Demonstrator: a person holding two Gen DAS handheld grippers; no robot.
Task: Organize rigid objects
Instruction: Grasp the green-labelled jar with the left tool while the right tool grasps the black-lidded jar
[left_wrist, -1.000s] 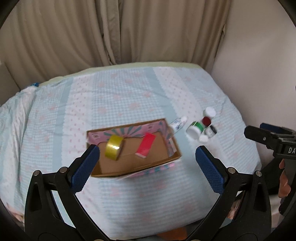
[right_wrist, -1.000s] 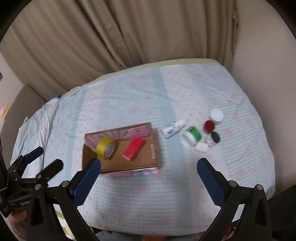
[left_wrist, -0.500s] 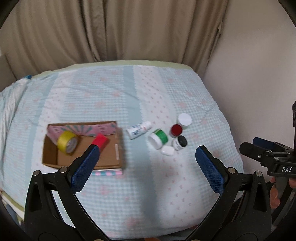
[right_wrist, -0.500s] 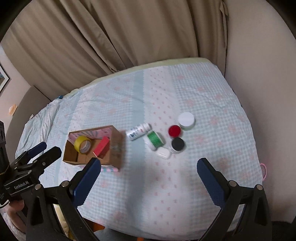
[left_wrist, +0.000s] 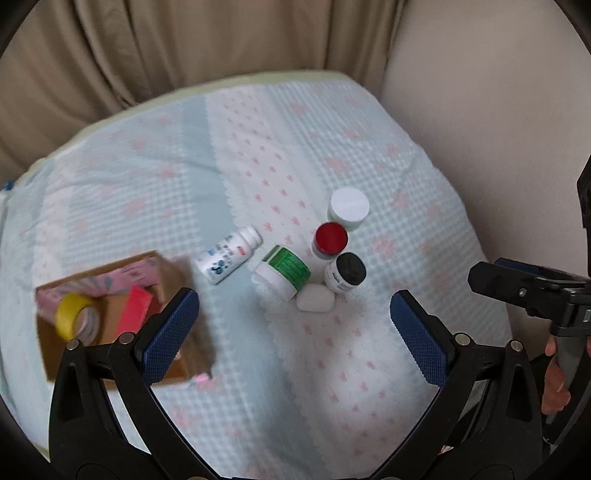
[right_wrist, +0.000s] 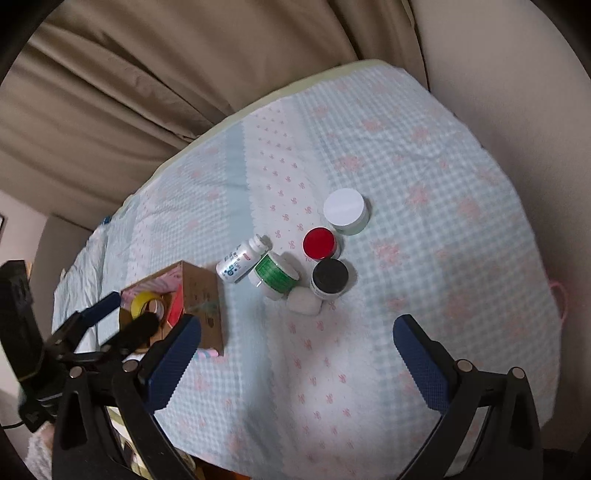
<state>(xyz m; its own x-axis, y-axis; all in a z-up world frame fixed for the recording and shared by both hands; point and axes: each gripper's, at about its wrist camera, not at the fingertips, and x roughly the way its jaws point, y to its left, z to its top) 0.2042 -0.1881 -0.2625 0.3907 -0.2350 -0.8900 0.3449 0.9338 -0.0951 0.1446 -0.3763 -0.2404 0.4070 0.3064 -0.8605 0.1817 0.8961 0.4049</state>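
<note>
both grippers hung spread and empty above the bed (left_wrist: 406, 155), the right gripper (right_wrist: 295, 354) nearer the jar cluster's small white case (right_wrist: 303, 301), lying just ahead, right of the cardboard box (right_wrist: 201, 291).

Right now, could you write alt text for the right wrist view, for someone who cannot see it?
A wide-open claw hovers over a checked bedspread where jars with white, red and black lids cluster beside two toppled bottles and a small white case. At left, a cardboard box holds yellow tape.
</note>
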